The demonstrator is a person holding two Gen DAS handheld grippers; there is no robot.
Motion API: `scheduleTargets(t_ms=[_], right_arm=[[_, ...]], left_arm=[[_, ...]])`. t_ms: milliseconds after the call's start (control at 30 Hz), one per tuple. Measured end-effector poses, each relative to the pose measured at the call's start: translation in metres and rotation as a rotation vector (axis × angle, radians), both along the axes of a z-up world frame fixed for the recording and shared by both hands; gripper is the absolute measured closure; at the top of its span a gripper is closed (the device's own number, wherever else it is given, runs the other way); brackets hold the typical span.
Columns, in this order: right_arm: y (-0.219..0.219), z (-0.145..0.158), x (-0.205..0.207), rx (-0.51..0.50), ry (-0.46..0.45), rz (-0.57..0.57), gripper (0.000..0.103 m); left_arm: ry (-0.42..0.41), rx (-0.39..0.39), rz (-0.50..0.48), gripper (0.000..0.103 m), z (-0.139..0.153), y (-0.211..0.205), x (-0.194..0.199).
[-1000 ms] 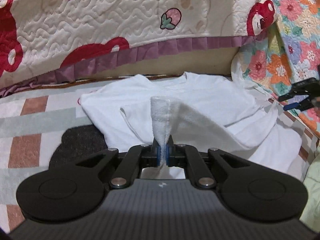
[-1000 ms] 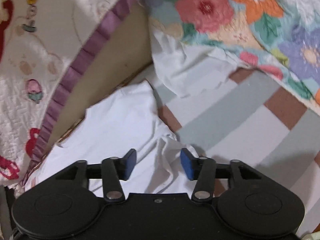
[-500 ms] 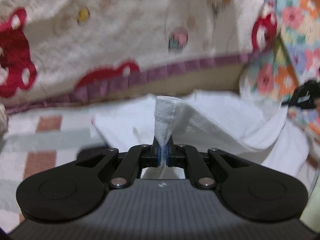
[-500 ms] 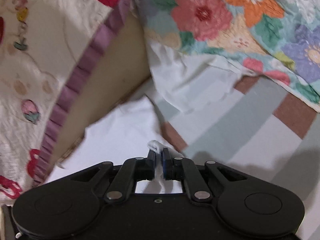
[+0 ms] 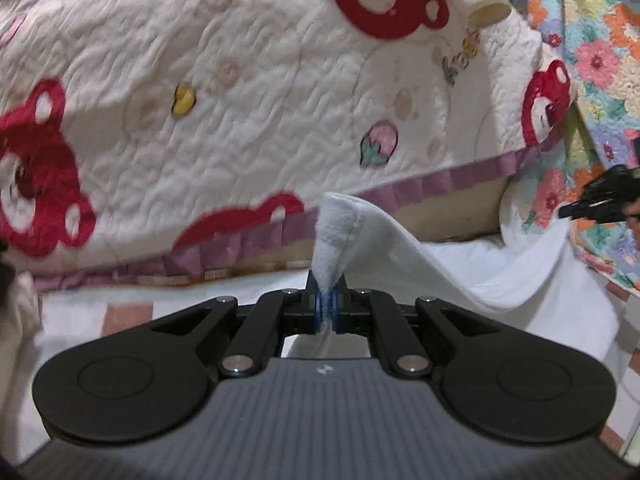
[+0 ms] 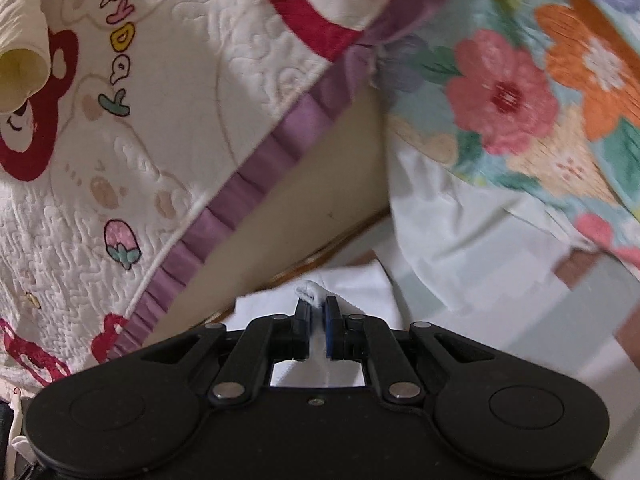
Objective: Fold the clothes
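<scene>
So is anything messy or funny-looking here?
Nothing looks broken or spilled. The white cloth garment sags in a loose curve because the left gripper and the right gripper each pinch a bunched bit of it. Behind it the cream quilted blanket with red bears hangs crookedly over the bed edge.

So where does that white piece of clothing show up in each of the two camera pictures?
Left wrist view: the white garment rises from the left gripper, pinched shut on it, and drapes away to the right.
Right wrist view: it lies low in the middle, a small tuft pinched in the right gripper.
Shared landmark: the purple ruffled trim of the bear-print quilt, behind the garment in both.
</scene>
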State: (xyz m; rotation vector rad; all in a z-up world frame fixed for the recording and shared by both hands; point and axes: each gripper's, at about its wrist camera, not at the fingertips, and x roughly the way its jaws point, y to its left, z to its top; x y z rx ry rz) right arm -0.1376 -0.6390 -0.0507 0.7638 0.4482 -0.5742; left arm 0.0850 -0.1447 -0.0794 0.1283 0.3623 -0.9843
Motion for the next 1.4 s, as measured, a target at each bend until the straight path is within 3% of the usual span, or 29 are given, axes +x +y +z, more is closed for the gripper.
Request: scheduleTargets(t_ms=[100,167,333,533,633,867,1100,1133,1200,1400], right_arm=[[-0.022,-0.001,0.027,0.035,0.051,0.027,0.094],[-0.034,-0.005,0.044,0.056,0.068,0.036,0.094],[-0.047,-0.032,0.072,0.077,0.097,0.033,0.094],[-0.059,-0.050,0.088,0.084,0.106,0.020,0.094],[-0.067,-0.058,0.100,0.088,0.144,0.012,0.094],[-0.070,-0.087,0.121,0.109,0.216,0.007,0.093],[-0.069,-0.083,0.113,0.110,0.139,-0.002,0.079],[-0.067,-0.080,0.109,0.097,0.127,-0.003,0.078],[-0.064,-0.074,0.101,0.058,0.105,-0.008,0.065],[-0.041,-0.060,0.080,-0.172,0.183,0.066,0.064]], left_arm=[[-0.055,0.045,0.005,0.099,0.007,-0.012,0.012],[-0.065,0.083,0.028,0.099,-0.006,-0.024,0.021],[0.055,0.107,0.091,0.099,-0.038,-0.040,0.053],[0.057,0.120,0.115,0.099,-0.050,-0.050,0.071],[0.115,0.155,0.118,0.099,-0.066,-0.060,0.085],[0.144,0.185,0.132,0.099,-0.076,-0.061,0.093],[0.210,0.200,0.155,0.099,-0.084,-0.063,0.106],[0.223,0.196,0.163,0.099,-0.086,-0.063,0.108],[0.241,0.193,0.176,0.099,-0.089,-0.064,0.111],[0.261,0.206,0.225,0.098,-0.087,-0.065,0.124]])
